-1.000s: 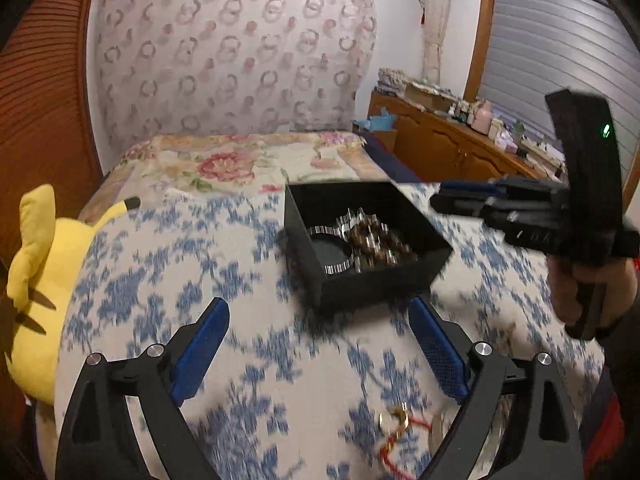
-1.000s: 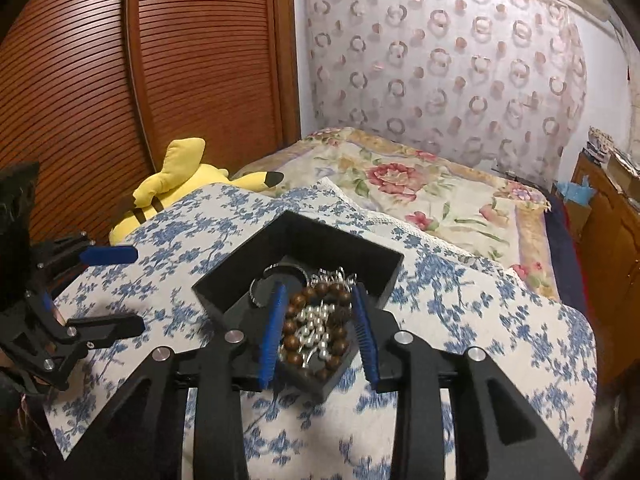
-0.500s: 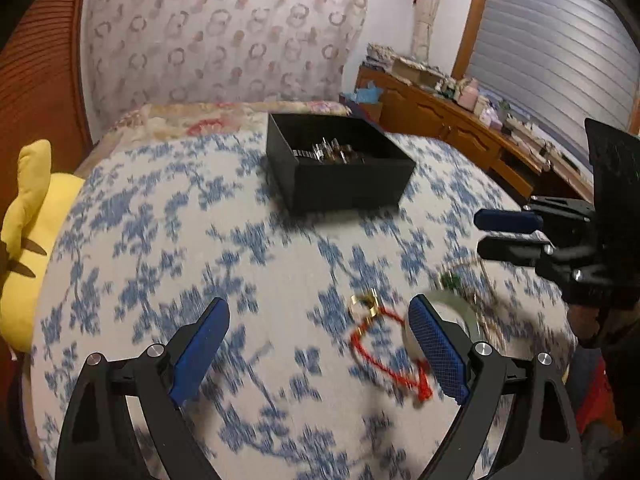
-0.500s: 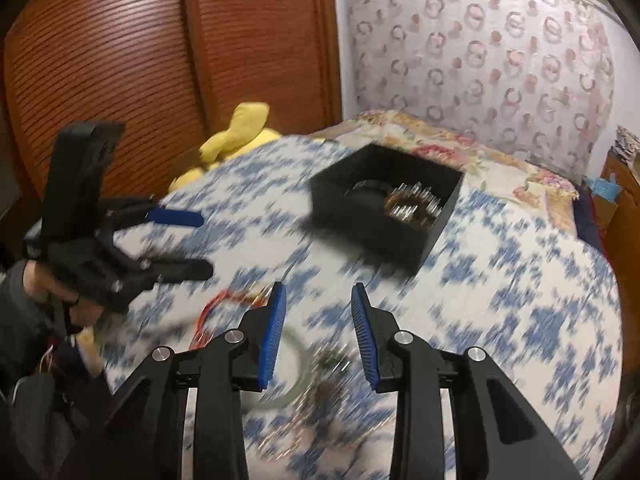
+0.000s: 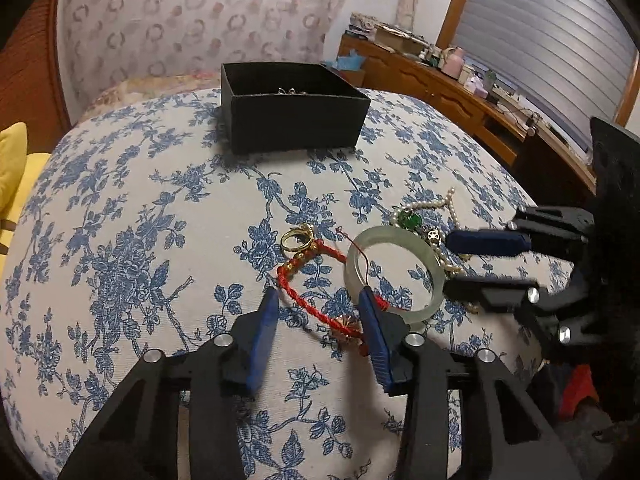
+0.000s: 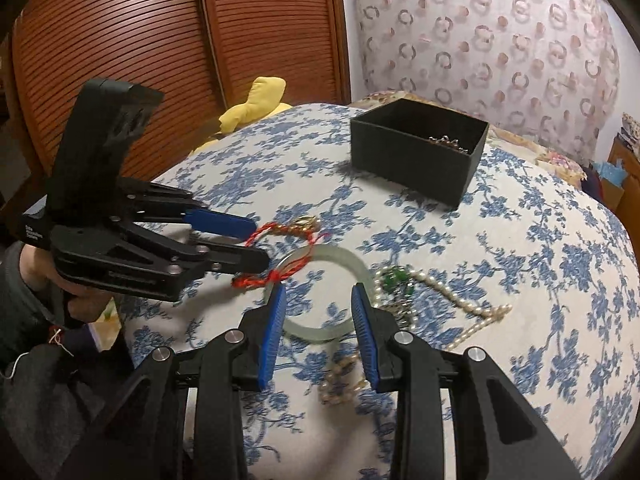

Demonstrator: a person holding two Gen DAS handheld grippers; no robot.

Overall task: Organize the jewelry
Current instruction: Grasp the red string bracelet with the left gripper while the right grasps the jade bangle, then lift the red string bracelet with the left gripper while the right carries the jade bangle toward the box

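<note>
A black box (image 5: 294, 108) (image 6: 418, 151) holding some jewelry stands at the far side of the blue-flowered cloth (image 5: 120, 220). Loose pieces lie nearer: a red cord bracelet (image 5: 316, 300) (image 6: 276, 256), a gold ring (image 5: 297, 238), a pale jade bangle (image 5: 396, 268) (image 6: 332, 292), a green pendant (image 5: 408, 219) (image 6: 396, 280) and a pearl strand (image 5: 444, 216) (image 6: 460, 300). My left gripper (image 5: 318, 300) (image 6: 256, 240) is open, its fingers either side of the red cord. My right gripper (image 6: 318, 296) (image 5: 450, 260) is open over the bangle's near rim.
A yellow plush toy (image 5: 12, 184) (image 6: 256, 100) lies at the cloth's left edge by a wooden slatted wardrobe (image 6: 160, 40). A patterned curtain (image 5: 200, 20) hangs behind. A wooden sideboard (image 5: 460, 92) with clutter stands at the right.
Both grippers have drawn back from the black box and come down over the loose jewelry. The left gripper's fingers have narrowed around the red cord.
</note>
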